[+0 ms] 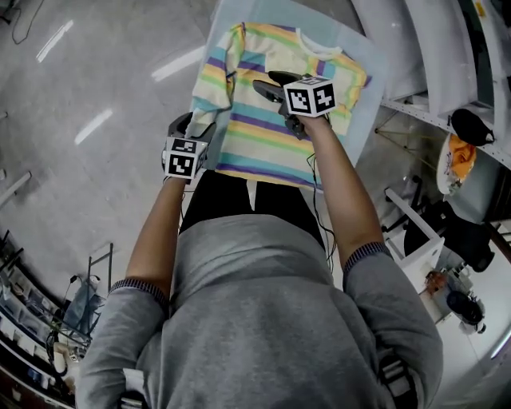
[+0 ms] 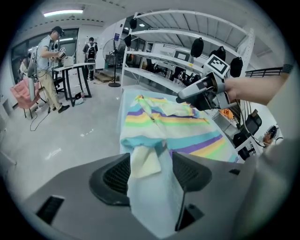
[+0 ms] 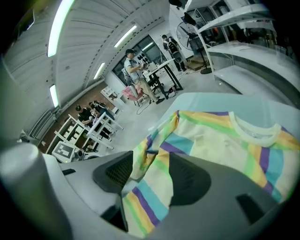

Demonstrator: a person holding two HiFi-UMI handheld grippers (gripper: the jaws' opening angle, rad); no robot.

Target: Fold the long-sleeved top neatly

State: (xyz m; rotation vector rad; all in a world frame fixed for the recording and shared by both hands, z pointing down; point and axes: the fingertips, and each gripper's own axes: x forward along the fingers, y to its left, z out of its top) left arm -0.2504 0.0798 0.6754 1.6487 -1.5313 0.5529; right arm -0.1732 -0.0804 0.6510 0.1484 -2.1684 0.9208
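A long-sleeved top [image 1: 271, 104] with pastel yellow, turquoise and purple stripes lies flat on a table under a light blue cover [image 1: 231, 16], collar at the far end. My left gripper [image 1: 189, 125] is at the top's near left corner, beside the table edge. In the left gripper view its jaws [image 2: 150, 171] stand apart, and the cream sleeve cuff [image 2: 143, 161] lies loosely between them, unpinched. My right gripper [image 1: 267, 84] hovers over the middle of the top. Its jaws [image 3: 150, 176] are apart, with striped cloth [image 3: 211, 145] below them and the left sleeve [image 3: 152, 147] ahead.
White shelving [image 1: 447, 120] with dark and orange items runs along the table's right side. Grey floor [image 1: 96, 120] lies to the left. In the background people stand at a work table [image 2: 70, 70], and a fan [image 2: 111, 51] stands on the floor.
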